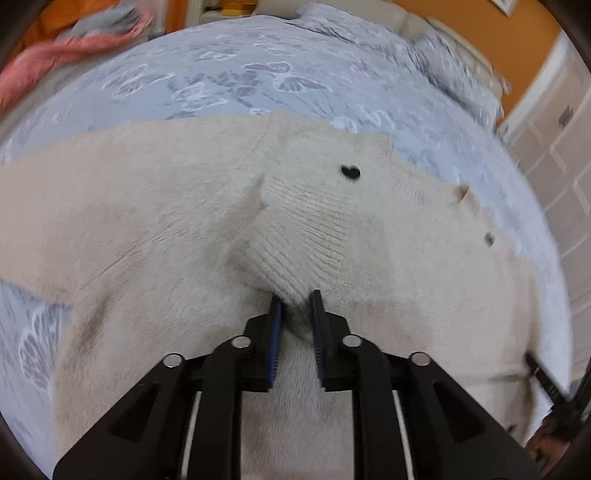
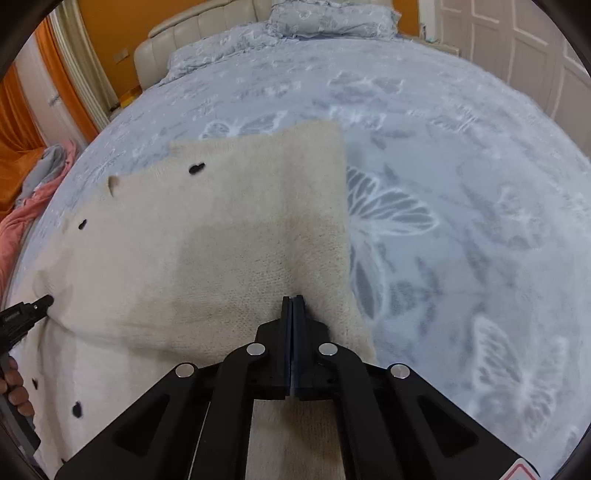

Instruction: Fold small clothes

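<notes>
Broadly, a bedspread [image 2: 461, 155] in pale blue-grey with a butterfly print covers the bed, pillows [image 2: 332, 16] at its head. Spread flat across it lies a cream knit cardigan [image 1: 155, 221] with dark buttons [image 1: 350, 171]. Only the left wrist view shows its ribbed cuff [image 1: 295, 240], clamped between the left gripper [image 1: 296, 301] fingers. Only the right wrist view shows the right gripper [image 2: 293, 301], fingers pressed together on the cardigan's folded edge. Pink and grey laundry [image 2: 40, 184] sits beyond the bed's edge.

both wrist views close above bed [image 1: 258, 74], sharing cream cardigan [image 2: 221, 240]
</notes>
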The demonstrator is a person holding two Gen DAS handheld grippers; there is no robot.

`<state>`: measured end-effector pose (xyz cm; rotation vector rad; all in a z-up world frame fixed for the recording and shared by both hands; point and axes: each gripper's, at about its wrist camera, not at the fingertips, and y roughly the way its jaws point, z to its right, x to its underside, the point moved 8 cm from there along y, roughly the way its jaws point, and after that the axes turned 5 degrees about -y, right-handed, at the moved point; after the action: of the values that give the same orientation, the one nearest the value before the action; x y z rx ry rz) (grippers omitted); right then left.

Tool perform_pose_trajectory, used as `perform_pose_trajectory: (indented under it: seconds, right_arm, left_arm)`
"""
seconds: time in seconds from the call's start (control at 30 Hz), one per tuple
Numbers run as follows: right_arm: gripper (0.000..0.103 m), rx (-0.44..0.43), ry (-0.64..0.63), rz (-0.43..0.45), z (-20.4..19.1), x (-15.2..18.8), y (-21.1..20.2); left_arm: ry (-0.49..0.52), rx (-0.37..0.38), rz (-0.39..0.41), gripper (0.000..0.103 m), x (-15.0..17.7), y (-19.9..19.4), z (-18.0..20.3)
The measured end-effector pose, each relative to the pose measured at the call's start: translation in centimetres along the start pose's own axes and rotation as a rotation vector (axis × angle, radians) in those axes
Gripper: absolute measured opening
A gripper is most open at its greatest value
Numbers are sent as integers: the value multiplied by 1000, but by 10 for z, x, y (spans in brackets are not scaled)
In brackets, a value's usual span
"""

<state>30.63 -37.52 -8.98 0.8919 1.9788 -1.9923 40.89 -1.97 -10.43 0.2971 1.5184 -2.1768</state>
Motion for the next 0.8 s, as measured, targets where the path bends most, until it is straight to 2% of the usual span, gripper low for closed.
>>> perform_pose_trajectory:
  seconds: [0.03, 0.1, 0.13, 0.23, 0.3, 0.37, 0.4, 0.47, 0.57, 0.6, 0.67, 0.7, 0.73, 0.8]
  right_arm:
    - [9, 1, -15, 16, -6, 1, -14]
    - [14, -46, -61, 50, -28, 12, -46]
    - [16, -57, -89, 54, -35, 21, -55]
    - [26, -62, -183, 55, -64, 67, -87]
    - [26, -86, -210, 26, -81, 100, -100]
    - [27, -93, -219, -3, -94, 128, -108]
    - [30, -97, -220, -26, -99, 139, -110]
    - [33, -98, -207, -72, -108, 154, -107]
    - [33, -141, -158, -126, -128, 173, -111]
    - [33, -146, -148, -135, -135, 176, -112]
    - [34, -157, -150, -140, -143, 178, -114]
    - [34, -162, -154, -138, -148, 178, -116]
    - [36, -164, -160, -134, -153, 177, -118]
    - [39, -174, -161, -117, -158, 171, -120]
  left_arm:
    - [-38, 20, 17, 33, -3, -7, -7]
    - [-144, 29, 73, 49, -11, -29, -42]
    - [-189, 20, 94, 52, -16, -38, -63]
    - [-362, -51, 142, 54, -30, -65, -156]
    - [-518, -131, 199, 55, -42, -91, -241]
    - [-654, -192, 259, 56, -50, -114, -311]
    - [-708, -221, 283, 61, -54, -122, -341]
    - [-809, -289, 292, 63, -61, -132, -403]
    - [-833, -295, 306, 62, -76, -134, -439]
    - [-832, -306, 313, 61, -82, -134, -442]
    - [-796, -315, 295, 37, -96, -129, -439]
    - [-768, -300, 265, 10, -104, -123, -433]
    - [-752, -289, 247, 11, -110, -120, -426]
    - [-661, -241, 288, 10, -132, -131, -386]
